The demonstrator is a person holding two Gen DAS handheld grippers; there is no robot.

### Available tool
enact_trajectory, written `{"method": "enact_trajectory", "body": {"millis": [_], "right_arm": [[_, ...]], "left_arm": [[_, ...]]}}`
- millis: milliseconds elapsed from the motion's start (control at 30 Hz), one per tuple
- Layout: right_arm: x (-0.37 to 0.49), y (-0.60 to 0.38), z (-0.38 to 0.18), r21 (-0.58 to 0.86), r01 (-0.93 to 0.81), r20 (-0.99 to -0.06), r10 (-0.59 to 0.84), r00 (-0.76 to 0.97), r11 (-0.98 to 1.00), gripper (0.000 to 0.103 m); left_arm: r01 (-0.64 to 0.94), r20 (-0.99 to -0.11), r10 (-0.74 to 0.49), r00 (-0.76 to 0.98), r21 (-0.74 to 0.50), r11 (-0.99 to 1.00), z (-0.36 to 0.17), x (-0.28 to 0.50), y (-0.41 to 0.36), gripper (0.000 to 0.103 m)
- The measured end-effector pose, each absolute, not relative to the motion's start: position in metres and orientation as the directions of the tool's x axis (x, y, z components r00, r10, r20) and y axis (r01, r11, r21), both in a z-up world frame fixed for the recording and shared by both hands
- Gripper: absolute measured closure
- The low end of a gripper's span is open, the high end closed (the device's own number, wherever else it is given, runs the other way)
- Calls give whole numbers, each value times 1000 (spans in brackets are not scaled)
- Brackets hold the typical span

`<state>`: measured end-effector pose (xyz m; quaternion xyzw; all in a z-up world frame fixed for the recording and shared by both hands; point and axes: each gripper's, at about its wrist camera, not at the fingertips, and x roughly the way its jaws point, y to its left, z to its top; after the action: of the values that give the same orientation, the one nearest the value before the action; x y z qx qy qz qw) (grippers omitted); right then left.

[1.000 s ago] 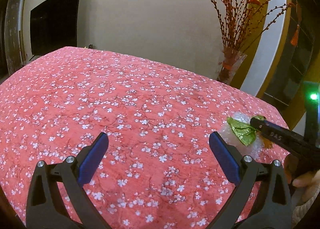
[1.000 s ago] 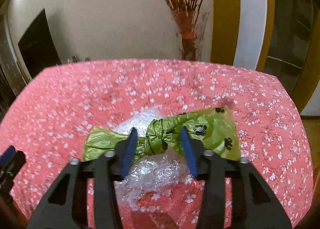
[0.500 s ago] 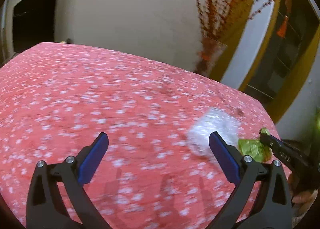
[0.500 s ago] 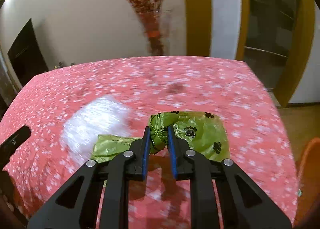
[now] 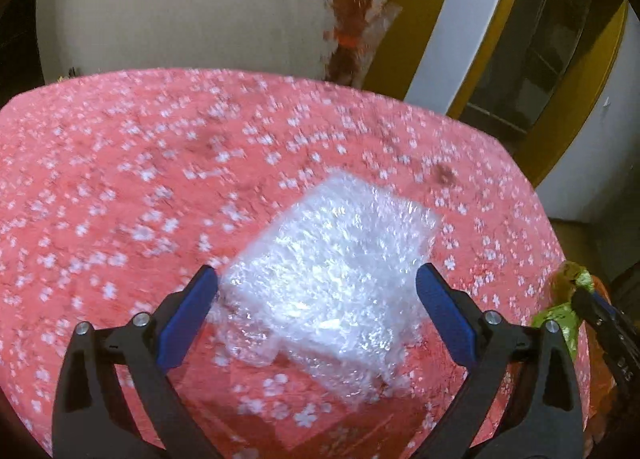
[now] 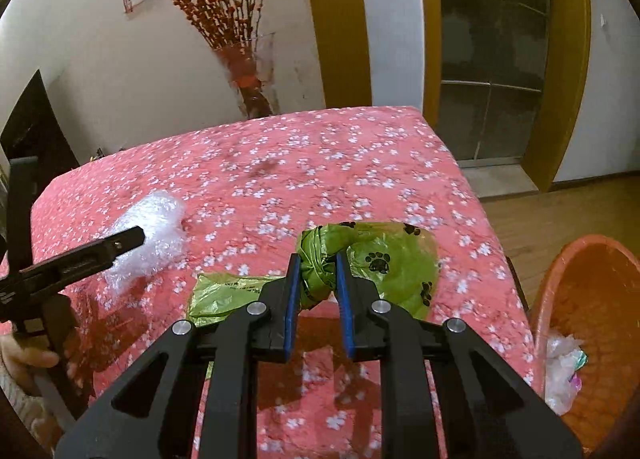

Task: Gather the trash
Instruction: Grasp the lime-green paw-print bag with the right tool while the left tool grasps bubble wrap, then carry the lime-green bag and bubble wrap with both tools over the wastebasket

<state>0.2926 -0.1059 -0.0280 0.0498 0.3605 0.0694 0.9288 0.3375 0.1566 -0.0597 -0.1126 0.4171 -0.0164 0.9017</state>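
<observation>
- Right gripper [image 6: 317, 283]: jaws nearly closed, clamped on the knot of the green paw-print bag [image 6: 372, 263], which hangs above the table edge near the orange bin [image 6: 592, 299]
- Left gripper [image 5: 316, 315]: jaws wide and closing, with the bubble wrap [image 5: 332, 263] between them; pads not yet pressing on it
- Bubble wrap lies on the tablecloth [image 5: 120, 179], well apart from the bin
- Risk: the knot is the only hold on the bag; a fast swing toward the bin could probably slip it free onto the wooden floor [image 6: 532, 219]
- Risk: bubble wrap is soft and springy; a shallow or off-centre pinch would likely catch one loose fold, or squeeze it out of the jaws
- Risk: jaws set too low could snag the cloth and drag it
- Surface: pink cloth with white blossom print, a few dark stains
- Room: pale wall, glass vase of red branches [image 6: 248, 71] behind the table, yellow-framed door, bin already holding plastic scraps
</observation>
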Motion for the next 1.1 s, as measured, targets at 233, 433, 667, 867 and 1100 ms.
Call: {"method": "enact_trajectory", "body": {"millis": [233,433,667,867,1100], "right_arm": [[278,-120,-26,156,-81,-657,165,736,984,85],[261,-136,-19,158,-60,-643,149,751,986,85],[234,-164,-6,163,-16,-616,114,780,987,85],[210,-188,4,150,27,-594,68,802,988,85],[187,-214,11,129,90,-569,0,822,988,85]], "left_arm": [[-11,-743,-151,652,-208,978,-62,332,137,59],[12,-716,-166,678,-215,977,-53,318,122,67],[62,-664,-178,727,-195,979,-22,287,96,66],[97,-626,-198,754,-192,977,-2,260,71,66],[162,-591,-226,774,-160,974,13,232,31,66]]}}
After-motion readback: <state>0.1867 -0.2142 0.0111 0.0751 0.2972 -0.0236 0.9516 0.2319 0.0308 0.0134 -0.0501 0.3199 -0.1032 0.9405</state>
